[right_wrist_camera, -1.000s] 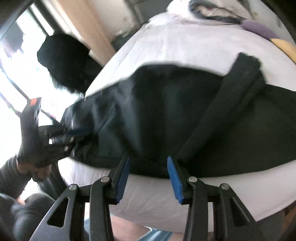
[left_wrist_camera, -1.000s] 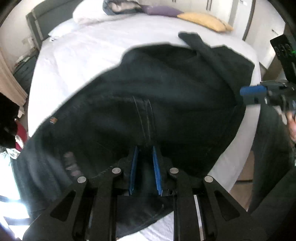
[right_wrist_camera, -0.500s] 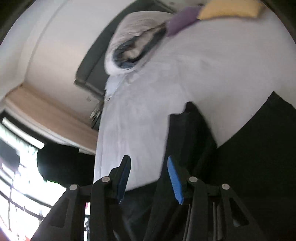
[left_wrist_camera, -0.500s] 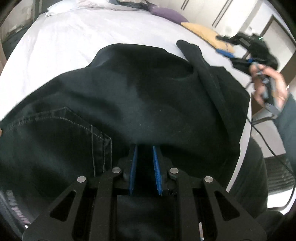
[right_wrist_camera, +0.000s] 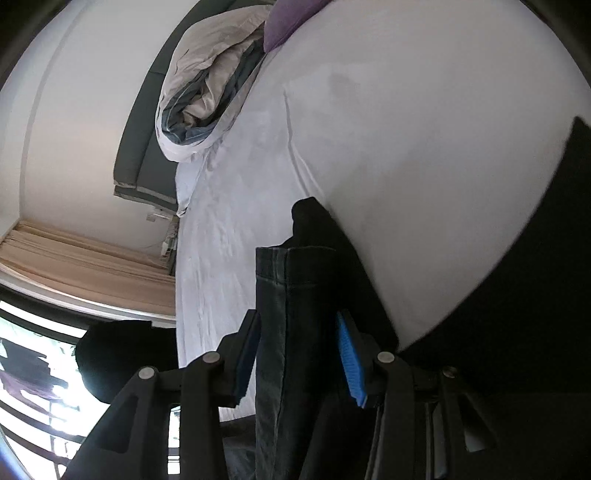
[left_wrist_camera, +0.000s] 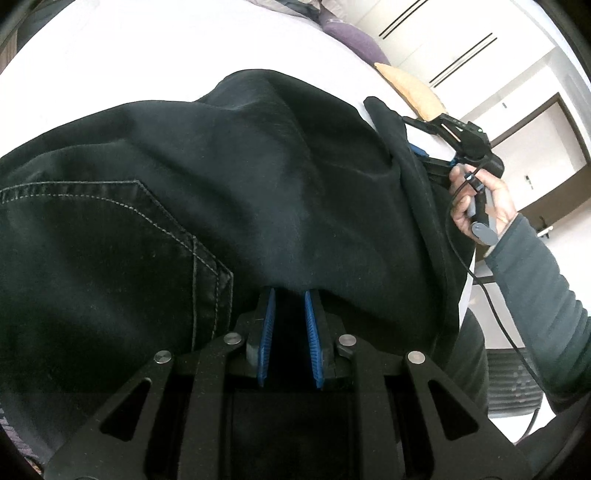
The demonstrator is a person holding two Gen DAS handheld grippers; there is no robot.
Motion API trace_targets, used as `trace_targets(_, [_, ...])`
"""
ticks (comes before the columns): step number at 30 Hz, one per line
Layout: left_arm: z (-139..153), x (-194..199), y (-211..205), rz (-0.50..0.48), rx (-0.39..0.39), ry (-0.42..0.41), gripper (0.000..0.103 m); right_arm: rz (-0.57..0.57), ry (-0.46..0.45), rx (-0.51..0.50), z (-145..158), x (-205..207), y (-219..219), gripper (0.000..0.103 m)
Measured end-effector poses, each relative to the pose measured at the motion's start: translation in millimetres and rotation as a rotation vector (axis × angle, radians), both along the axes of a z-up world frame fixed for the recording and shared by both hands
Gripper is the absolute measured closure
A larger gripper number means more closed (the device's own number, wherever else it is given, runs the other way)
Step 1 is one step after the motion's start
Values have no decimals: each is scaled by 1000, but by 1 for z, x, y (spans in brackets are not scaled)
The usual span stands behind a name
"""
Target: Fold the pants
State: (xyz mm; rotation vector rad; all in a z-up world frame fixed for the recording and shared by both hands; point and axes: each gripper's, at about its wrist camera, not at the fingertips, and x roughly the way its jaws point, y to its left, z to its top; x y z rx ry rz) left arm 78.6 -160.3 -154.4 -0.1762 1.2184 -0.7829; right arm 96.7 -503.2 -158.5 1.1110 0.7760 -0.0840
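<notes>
Dark denim pants [left_wrist_camera: 221, 192] lie spread over a white bed [left_wrist_camera: 147, 55], back pocket stitching at the left. My left gripper [left_wrist_camera: 290, 295] is shut on the pants' near edge, the cloth draped over its blue pads. My right gripper [right_wrist_camera: 299, 321] has its jaws apart around a folded trouser leg hem [right_wrist_camera: 291, 288] that stands between the pads; in the left wrist view it shows at the pants' far right edge [left_wrist_camera: 436, 147], held in a hand.
A rolled duvet [right_wrist_camera: 207, 92] and a purple pillow [right_wrist_camera: 291, 18] lie at the head of the bed, a yellow pillow [left_wrist_camera: 410, 88] beside them. Curtains and a bright window [right_wrist_camera: 37, 369] are at the left. Wardrobe doors [left_wrist_camera: 498, 74] stand behind.
My right gripper swung from the bed's near edge up to the trouser leg and now straddles its hem. My left gripper kept its hold and moved in closer over the pants.
</notes>
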Motion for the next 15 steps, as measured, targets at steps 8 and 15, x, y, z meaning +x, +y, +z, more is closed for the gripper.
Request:
trace_targets(8, [-1, -3, 41, 12, -45, 26, 87, 127, -40, -47, 9, 24, 11, 98])
trace_targets(15, [-3, -3, 42, 14, -38, 21, 87, 27, -135, -130, 45, -10, 13, 99])
